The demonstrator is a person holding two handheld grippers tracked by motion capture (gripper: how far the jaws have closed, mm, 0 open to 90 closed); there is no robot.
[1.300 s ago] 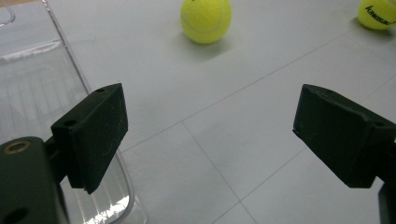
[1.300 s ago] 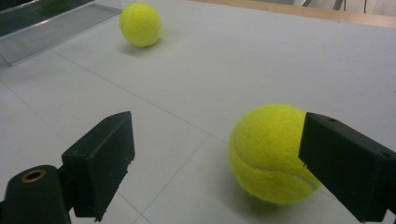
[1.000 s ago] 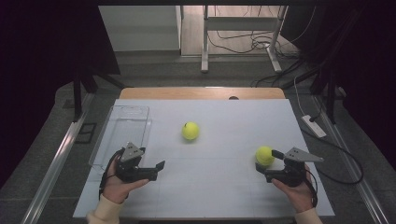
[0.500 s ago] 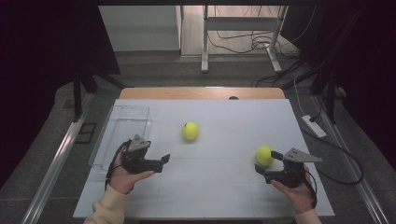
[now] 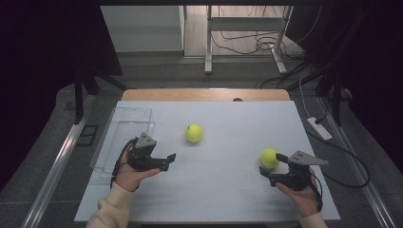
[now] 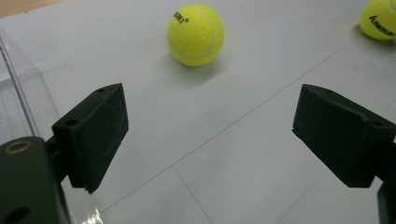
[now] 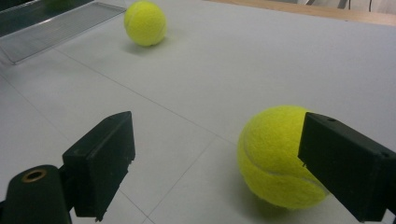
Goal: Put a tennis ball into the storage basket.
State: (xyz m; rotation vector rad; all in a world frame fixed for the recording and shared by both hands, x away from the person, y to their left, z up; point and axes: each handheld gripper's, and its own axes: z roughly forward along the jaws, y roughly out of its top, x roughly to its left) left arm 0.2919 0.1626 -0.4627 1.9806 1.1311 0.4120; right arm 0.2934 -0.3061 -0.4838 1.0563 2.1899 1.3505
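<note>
Two yellow tennis balls lie on the white table [image 5: 223, 194]. One ball [image 5: 194, 133] [image 6: 195, 34] [image 7: 145, 22] rests near the table's middle. My left gripper [image 5: 169, 161] [image 6: 215, 135] is open and empty, pointing toward this ball, which lies well ahead of its jaws. The other ball [image 5: 269, 158] [image 7: 275, 154] [image 6: 380, 21] sits at the right. My right gripper [image 5: 271, 164] [image 7: 224, 163] is open there; this ball lies just ahead of its jaws, close to the right one, which hides part of it.
A clear plastic tray [image 5: 124, 124] [image 6: 18, 93] [image 7: 46, 32] stands along the table's left side, beside my left hand. A wooden strip [image 5: 204, 94] runs along the far edge. Cables and table legs lie on the floor beyond.
My left gripper has moved rightward away from the tray, closer to the middle ball. The right gripper and both balls have stayed put.
</note>
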